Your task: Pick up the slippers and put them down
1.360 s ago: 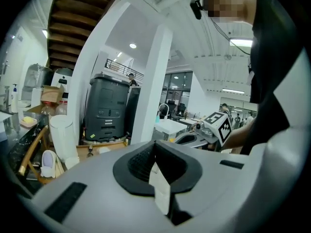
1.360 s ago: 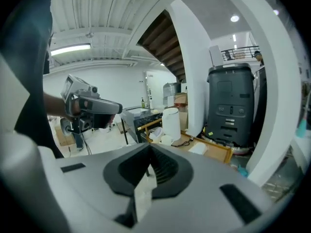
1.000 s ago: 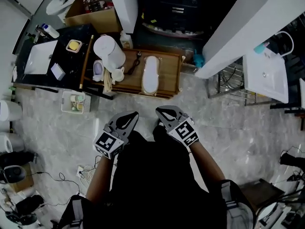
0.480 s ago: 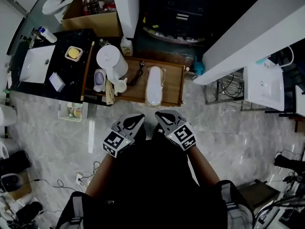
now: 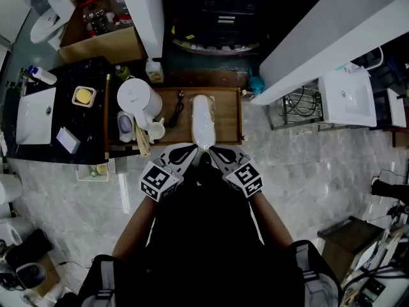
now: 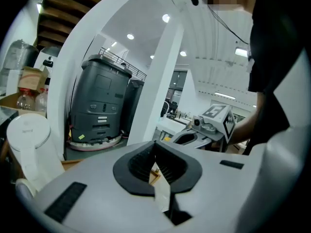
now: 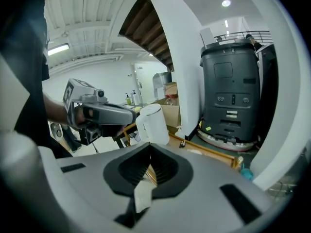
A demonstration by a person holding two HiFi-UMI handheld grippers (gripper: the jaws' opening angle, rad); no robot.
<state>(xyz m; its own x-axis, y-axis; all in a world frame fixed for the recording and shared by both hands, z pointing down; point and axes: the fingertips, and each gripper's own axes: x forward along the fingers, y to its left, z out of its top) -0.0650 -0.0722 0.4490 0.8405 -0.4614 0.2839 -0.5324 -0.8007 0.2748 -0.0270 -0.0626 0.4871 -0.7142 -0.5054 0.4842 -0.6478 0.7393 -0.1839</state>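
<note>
The slippers (image 5: 203,117) read as one white shape, perhaps stacked.

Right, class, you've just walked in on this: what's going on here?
A person holds a pair of tongs in each hand over a marble floor. The left tongs and the right tongs are both shut and empty, side by side at the near end of the white slippers. The slippers lie on a wooden tray, with a white container at its left end. Nothing has been picked up yet.
</note>
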